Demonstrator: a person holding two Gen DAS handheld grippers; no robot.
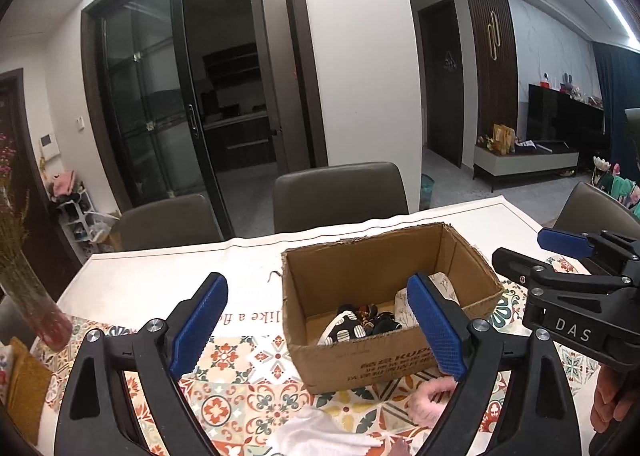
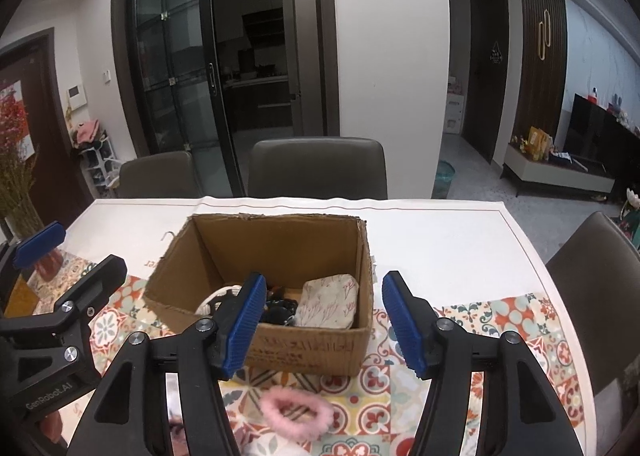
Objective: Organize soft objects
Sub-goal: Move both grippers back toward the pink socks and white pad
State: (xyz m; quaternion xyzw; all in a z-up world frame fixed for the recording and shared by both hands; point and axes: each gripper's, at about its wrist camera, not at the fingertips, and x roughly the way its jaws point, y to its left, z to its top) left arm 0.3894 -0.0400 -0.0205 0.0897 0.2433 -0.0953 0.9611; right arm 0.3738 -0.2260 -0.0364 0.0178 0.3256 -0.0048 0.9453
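- Basically, far left: a vase [image 1: 38, 308] of dried stems stands on the table [image 2: 440, 232]; left wrist view shows its glass body, right wrist view only a reddish base behind a blue pad.
- Left hand-held gripper [image 1: 316, 320]: jaws wide apart, nothing between the pads. Right wrist view catches it only from the side at the left edge, so the gap can't be judged there.
- White cloth [image 1: 320, 432] lies on the patterned mat [image 1: 240, 372] at the bottom edge, near side of the box. Clear in the left wrist view only; barely a sliver in the other.
- Cardboard box [image 2: 304, 352]: open top, mid-table, partly on the mat. Inside: a black-and-white spotted fabric piece [image 1: 346, 330] at left, a dark bundle in the middle, a pale floral pouch [image 2: 328, 302] at right. Pouch shows whole in the right wrist view; the left wrist view has it half hidden behind a blue pad.
- Pink fluffy ring [image 2: 298, 412]: on the mat just in front of the box, outside it. Full loop visible in the right wrist view; left wrist view gets a pink edge only.
- Right hand-held gripper [image 2: 324, 324]: jaws spread wide, holding nothing, aimed at the box.
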